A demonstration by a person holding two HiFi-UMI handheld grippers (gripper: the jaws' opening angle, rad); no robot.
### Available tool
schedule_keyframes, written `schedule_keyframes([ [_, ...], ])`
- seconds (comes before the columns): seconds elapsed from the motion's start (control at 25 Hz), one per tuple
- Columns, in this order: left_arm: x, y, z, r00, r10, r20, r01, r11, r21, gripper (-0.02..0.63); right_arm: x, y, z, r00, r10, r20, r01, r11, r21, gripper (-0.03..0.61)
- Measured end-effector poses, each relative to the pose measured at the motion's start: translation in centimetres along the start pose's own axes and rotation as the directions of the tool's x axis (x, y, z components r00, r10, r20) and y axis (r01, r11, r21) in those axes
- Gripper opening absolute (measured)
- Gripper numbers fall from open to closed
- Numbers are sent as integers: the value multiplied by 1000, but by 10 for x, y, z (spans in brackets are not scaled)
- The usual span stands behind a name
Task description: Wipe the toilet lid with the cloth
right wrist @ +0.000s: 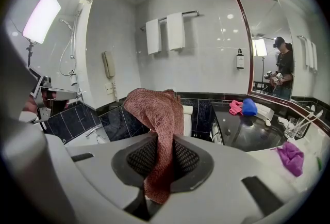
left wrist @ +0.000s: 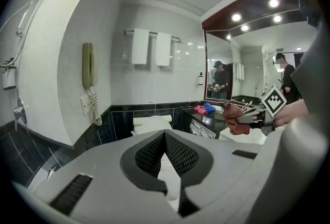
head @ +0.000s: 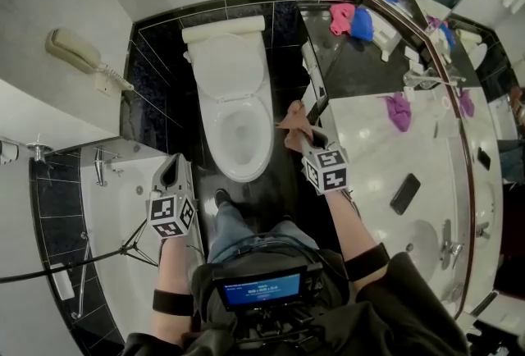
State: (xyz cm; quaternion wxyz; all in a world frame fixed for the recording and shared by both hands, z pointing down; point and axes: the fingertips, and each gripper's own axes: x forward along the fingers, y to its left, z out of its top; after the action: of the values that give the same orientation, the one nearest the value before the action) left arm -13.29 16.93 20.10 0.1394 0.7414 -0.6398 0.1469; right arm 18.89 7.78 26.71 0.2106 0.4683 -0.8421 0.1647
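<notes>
Our right claw [right wrist: 162, 158] grips the reddish-brown woven cloth [right wrist: 157, 109] just right of the white toilet bowl [head: 212, 130], clear of its raised white plastic lid [head: 228, 67]; our left claw [left wrist: 165, 153] hangs shut, empty. We judge wiping not yet begun.

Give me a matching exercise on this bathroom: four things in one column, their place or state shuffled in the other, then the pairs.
1. reddish cloth
2. toilet lid
3. purple cloth
4. left gripper

A. shut, empty
B. raised against the tank
C. clamped in the right gripper
D. lying on the white counter

Pairs: 1-C, 2-B, 3-D, 4-A.
</notes>
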Motion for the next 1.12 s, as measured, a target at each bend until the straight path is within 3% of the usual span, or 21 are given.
schedule_keyframes([
  [0.24, 20, 4, 8, 999, -26, -26, 28, 998, 61, 0, 16, 10, 10, 1000, 17, -8, -17, 1000, 7, 80],
  [0.44, 62, 3, 16, 993, -88, -81, 99, 983, 155, 62, 38, 20, 24, 1000, 28, -11, -28, 999, 16, 80],
  [0.8, 180, -1, 43, 964, -203, -172, 252, 902, 350, 166, 112, 28, 41, 999, 9, -50, -8, 1000, 25, 81],
  [1.12, 320, 29, 33, 945, -223, -240, 312, 833, 457, 229, 208, 21, 42, 994, -17, -110, 17, 1000, 2, 81],
])
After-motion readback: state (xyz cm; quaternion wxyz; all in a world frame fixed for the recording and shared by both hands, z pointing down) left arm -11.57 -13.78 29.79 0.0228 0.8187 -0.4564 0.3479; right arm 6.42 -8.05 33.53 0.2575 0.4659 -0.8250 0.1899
